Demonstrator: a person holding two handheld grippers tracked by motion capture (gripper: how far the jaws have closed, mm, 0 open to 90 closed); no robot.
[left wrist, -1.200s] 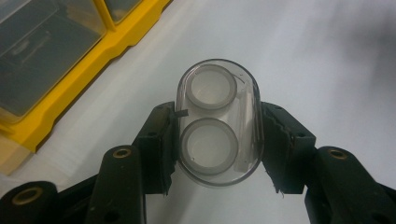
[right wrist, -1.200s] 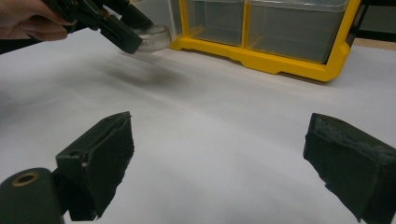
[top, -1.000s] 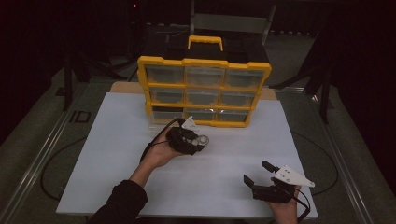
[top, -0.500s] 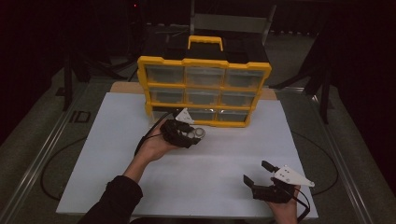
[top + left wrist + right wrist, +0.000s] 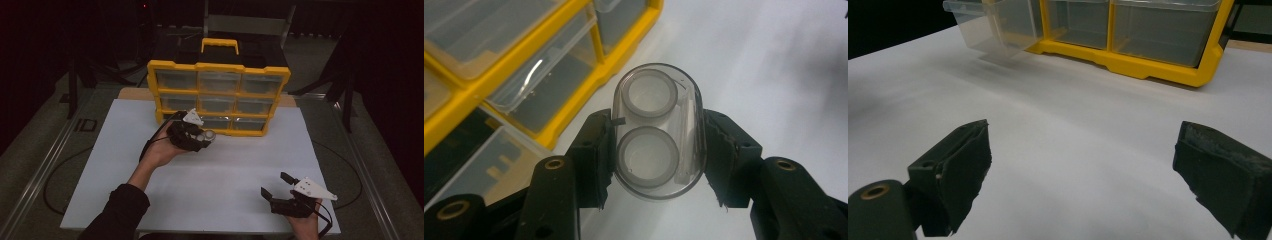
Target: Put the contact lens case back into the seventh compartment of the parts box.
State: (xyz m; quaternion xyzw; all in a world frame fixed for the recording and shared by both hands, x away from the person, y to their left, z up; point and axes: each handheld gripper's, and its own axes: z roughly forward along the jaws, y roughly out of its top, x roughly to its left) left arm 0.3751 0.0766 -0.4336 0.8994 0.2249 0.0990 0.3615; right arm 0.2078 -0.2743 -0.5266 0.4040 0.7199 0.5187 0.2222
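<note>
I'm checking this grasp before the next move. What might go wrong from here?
The left gripper pinches a smooth, rounded clear case only by its sides, so it may slip or twist out. A drawer juts from the yellow organizer close by, so the case or gripper might knock it.

The high view looks forward and down from above the person's side, taking in the whole white table (image 5: 125, 165) and the yellow drawer cabinet (image 5: 218, 95) at its far edge. The left gripper view sits close, angled down beside the cabinet's (image 5: 489, 80) lower drawers. The right gripper view looks low and level across the table (image 5: 1073, 130) toward the cabinet's (image 5: 1148, 65) bottom row.
</note>
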